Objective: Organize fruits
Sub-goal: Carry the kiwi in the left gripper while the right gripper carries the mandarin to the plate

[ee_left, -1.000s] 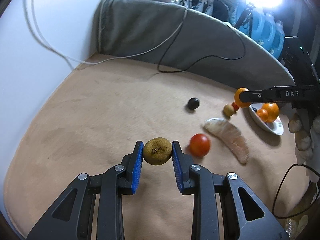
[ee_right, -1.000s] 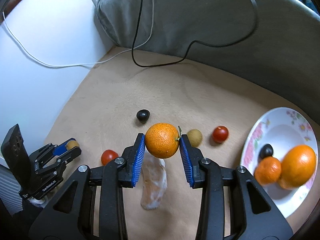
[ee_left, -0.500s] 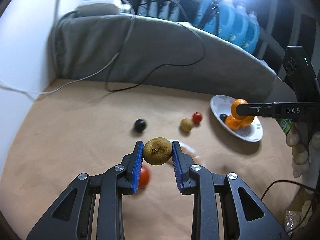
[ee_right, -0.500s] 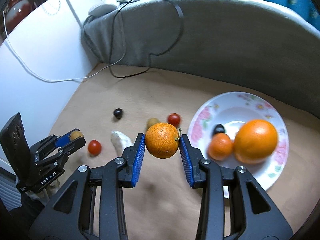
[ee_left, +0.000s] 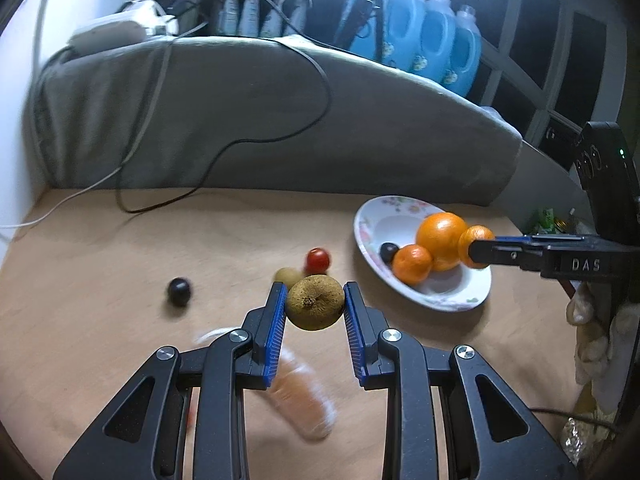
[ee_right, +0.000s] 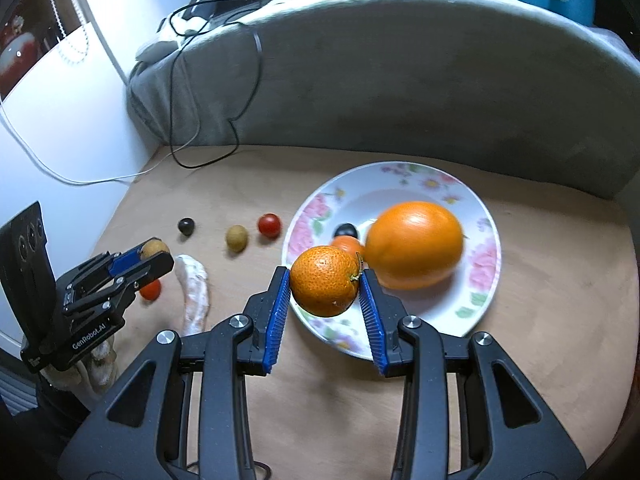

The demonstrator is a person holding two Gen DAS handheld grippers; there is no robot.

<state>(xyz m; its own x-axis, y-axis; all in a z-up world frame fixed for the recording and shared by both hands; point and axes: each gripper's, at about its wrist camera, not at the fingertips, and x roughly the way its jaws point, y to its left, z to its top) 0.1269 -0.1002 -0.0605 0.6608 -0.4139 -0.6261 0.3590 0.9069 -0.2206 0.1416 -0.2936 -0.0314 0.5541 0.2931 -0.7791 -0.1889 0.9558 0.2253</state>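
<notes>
Three fruits are already gathered on the plate (ee_right: 486, 216), a mandarin (ee_right: 325, 281) is clamped in the right gripper (ee_right: 325, 286), a kiwi (ee_left: 316, 302) in the left gripper (ee_left: 316, 305), and several fruits are left on the table (ee_right: 560, 320).

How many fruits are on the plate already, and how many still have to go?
Three sit on the plate: a big orange, a small orange and a dark fruit.

In hand: the right hand-held gripper carries an orange above the plate's near rim; the left hand-held gripper grips a brown fruit.

Left on the table: two red tomatoes, a greenish fruit, a dark berry and a peeled segment.
</notes>
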